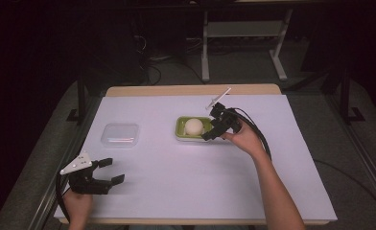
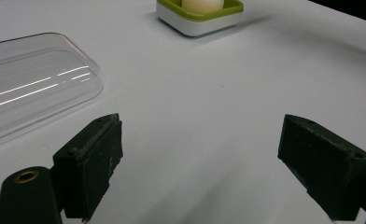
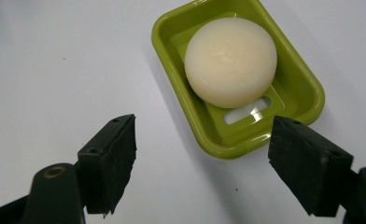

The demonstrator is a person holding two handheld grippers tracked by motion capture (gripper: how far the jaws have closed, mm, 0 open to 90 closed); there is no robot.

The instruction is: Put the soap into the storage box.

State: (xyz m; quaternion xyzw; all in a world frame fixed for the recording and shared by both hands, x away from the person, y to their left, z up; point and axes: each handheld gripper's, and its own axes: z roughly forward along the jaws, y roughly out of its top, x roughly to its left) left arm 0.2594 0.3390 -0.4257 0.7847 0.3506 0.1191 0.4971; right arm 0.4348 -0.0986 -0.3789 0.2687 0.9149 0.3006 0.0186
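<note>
A green soap dish (image 1: 180, 125) (image 3: 298, 88) (image 2: 172, 6) sits mid-table with a round cream soap bar (image 1: 194, 126) (image 3: 230, 61) (image 2: 202, 3) lying in it. My right gripper (image 1: 212, 128) (image 3: 202, 158) hovers at the dish's right end, open, its jaws spread wide just short of the dish with nothing between them. A clear plastic lid (image 1: 121, 134) (image 2: 29, 84) lies flat to the left of the dish. My left gripper (image 1: 111, 171) (image 2: 200, 163) rests near the table's front left corner, open and empty, pointing toward the lid and dish.
White paper (image 1: 186, 172) covers the wooden table. Dark floor, cables and a white desk frame (image 1: 243, 33) lie beyond the far edge.
</note>
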